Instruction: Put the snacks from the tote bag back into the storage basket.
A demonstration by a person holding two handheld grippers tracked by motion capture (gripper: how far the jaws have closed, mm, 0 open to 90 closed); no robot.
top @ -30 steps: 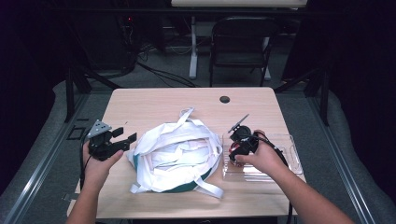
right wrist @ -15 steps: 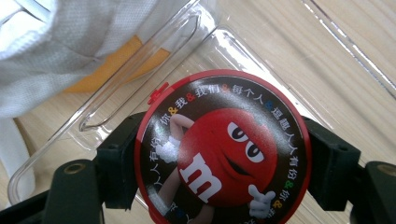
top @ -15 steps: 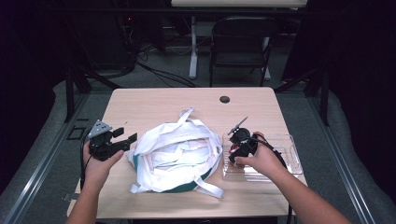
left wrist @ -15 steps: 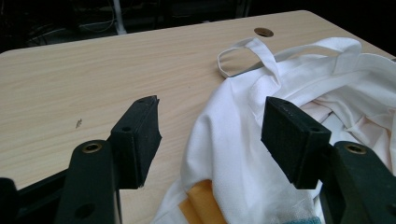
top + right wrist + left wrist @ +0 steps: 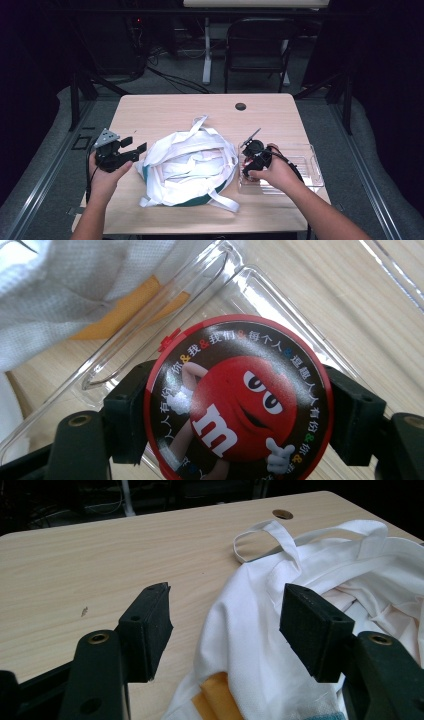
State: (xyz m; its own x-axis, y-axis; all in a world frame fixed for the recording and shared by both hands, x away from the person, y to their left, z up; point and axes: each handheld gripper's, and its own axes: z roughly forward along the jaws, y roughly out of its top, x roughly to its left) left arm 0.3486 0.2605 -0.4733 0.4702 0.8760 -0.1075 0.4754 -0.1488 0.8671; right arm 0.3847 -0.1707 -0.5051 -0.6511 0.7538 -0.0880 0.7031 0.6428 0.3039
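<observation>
The round tin (image 5: 239, 400), red-rimmed with a red candy figure on its lid, sits clamped between the jaws of the right gripper (image 5: 254, 156), above the clear tray (image 5: 305, 172) at the table's (image 5: 165, 110) right edge. The white bag (image 5: 187, 167) lies just beside the tray at mid-table. The left gripper (image 5: 134, 149) is held at the bag's left edge, jaws open and gripping nothing.

White "m" and ringed Chinese characters on red round tin (image 5: 237, 402)
</observation>
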